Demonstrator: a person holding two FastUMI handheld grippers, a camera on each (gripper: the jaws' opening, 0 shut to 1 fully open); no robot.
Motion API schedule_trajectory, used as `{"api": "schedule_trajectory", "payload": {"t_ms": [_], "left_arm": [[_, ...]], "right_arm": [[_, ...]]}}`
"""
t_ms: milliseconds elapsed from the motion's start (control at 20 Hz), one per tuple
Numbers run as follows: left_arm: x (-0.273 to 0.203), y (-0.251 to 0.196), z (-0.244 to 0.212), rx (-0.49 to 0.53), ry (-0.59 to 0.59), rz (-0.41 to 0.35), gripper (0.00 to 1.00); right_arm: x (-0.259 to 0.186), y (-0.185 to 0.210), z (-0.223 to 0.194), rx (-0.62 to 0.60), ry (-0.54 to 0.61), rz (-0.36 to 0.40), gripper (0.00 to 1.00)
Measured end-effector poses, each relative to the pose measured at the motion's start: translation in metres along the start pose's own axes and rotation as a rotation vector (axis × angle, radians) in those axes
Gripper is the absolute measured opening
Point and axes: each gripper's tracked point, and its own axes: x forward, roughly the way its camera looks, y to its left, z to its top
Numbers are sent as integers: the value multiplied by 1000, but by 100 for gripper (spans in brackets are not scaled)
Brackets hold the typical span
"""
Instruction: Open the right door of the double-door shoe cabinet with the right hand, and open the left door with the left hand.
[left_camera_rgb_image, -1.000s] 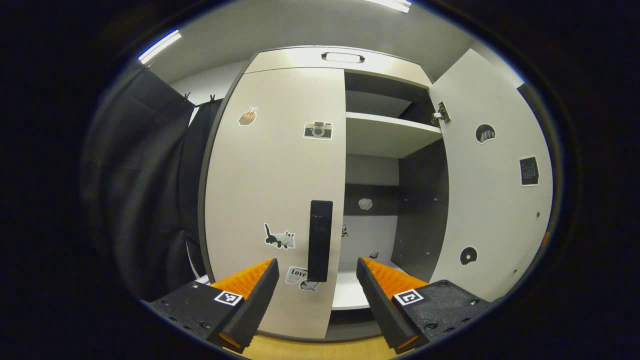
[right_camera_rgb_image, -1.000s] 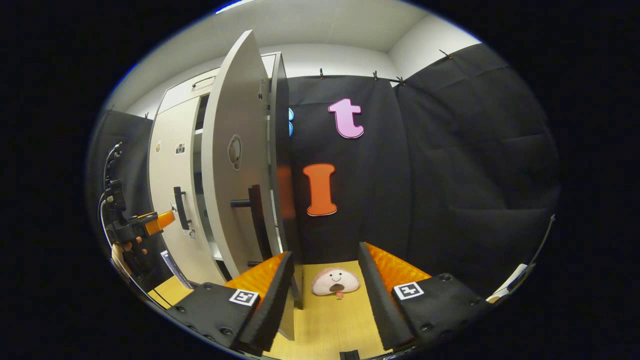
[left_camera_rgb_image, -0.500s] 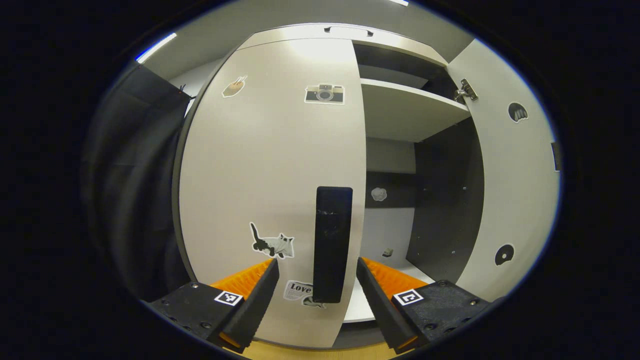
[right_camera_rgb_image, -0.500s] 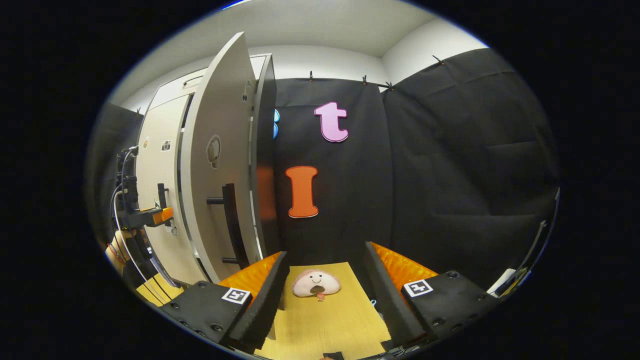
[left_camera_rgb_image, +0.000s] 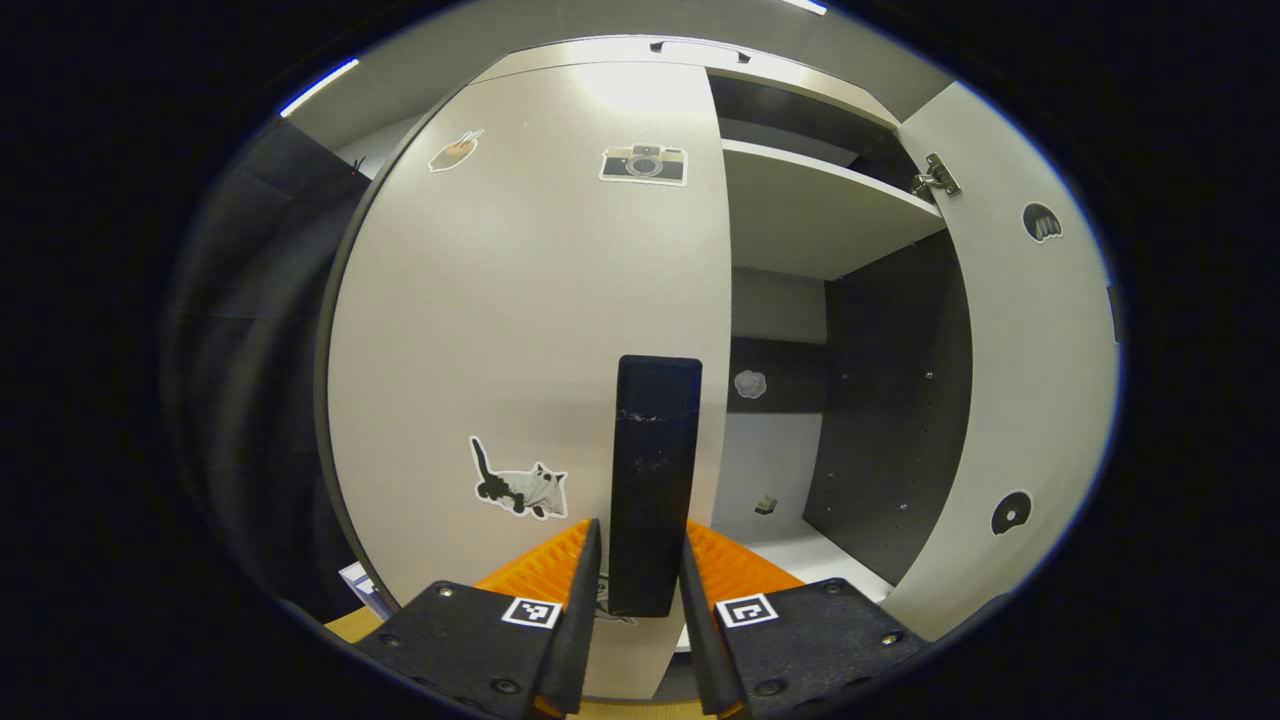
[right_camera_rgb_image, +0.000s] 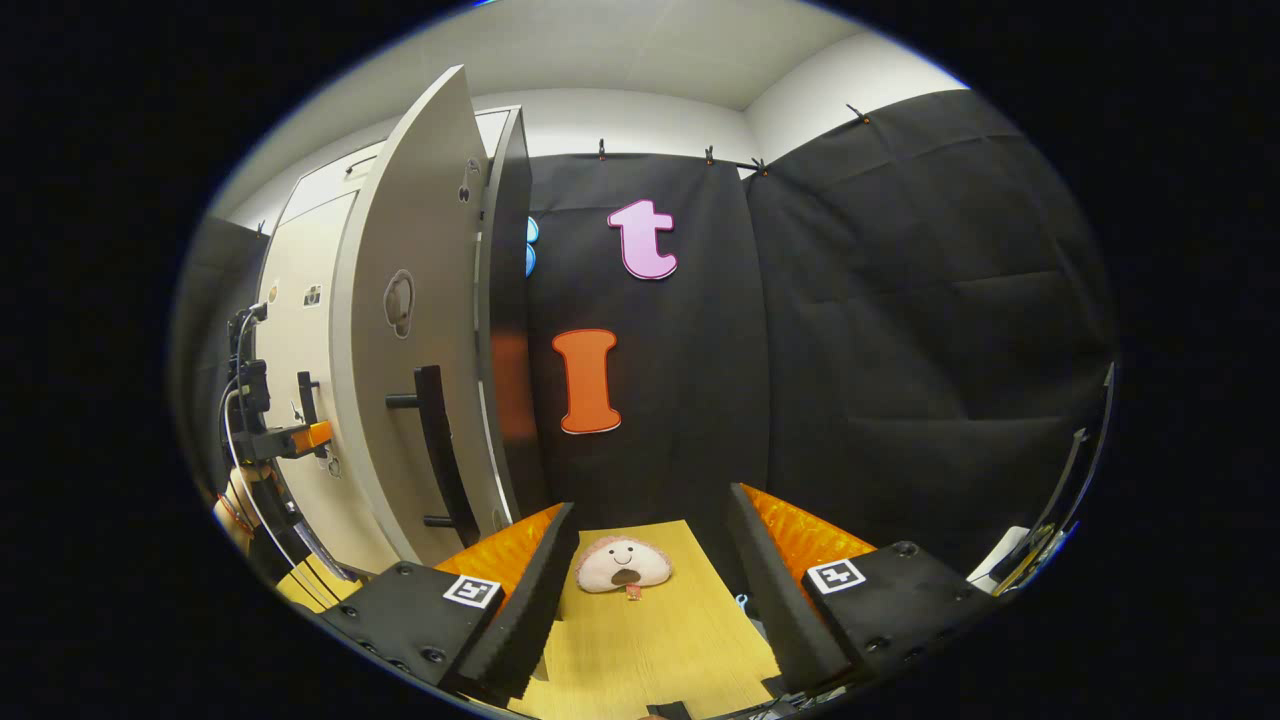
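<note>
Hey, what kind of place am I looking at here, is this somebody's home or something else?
Most likely a staged recording booth, not a lived-in home. Black cloth hangs clipped along the walls, a pale double-door shoe cabinet with stickers stands almost bare inside, and a round smiling plush toy lies on the light wooden floor.

Left claw (left_camera_rgb_image: 634, 590) fingers nearly closed, level; right claw (right_camera_rgb_image: 650, 580) spread wide, level.

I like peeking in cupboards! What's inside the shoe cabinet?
Through the open right door: a pale shelf, a dark side wall and a tiny object on the bottom board. The shut left door hides the rest.
</note>
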Motion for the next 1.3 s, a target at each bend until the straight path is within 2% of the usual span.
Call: {"api": "schedule_trajectory", "payload": {"t_ms": [50,100,150,500,800,1100,1150,1200,1300], "left_arm": [[0,0,-1,7,0,-1,36],[-1,-1,-1,20,1,-7,35],[-1,0,-2,34,6,-12,32],[-7,1,-5,20,17,-66,17],[-9,5,-5,13,-10,-96,18],[-15,7,-5,13,13,-142,17],[-16,7,-6,8,14,-150,17],[-18,7,-5,2,13,-160,18],[-20,8,-4,0,10,-176,17]], "right_arm": [[-1,0,-1,-5,4,-2,100],[-2,1,-1,-13,6,-4,100],[-2,0,-1,-22,8,-6,96],[-9,18,0,-42,4,-2,96],[-19,39,1,-45,-3,14,96],[-28,55,8,-30,-22,5,96],[-30,57,9,-31,-24,-1,100],[-33,60,9,-30,-26,-6,86],[-38,70,11,-23,-33,-9,86]]}}
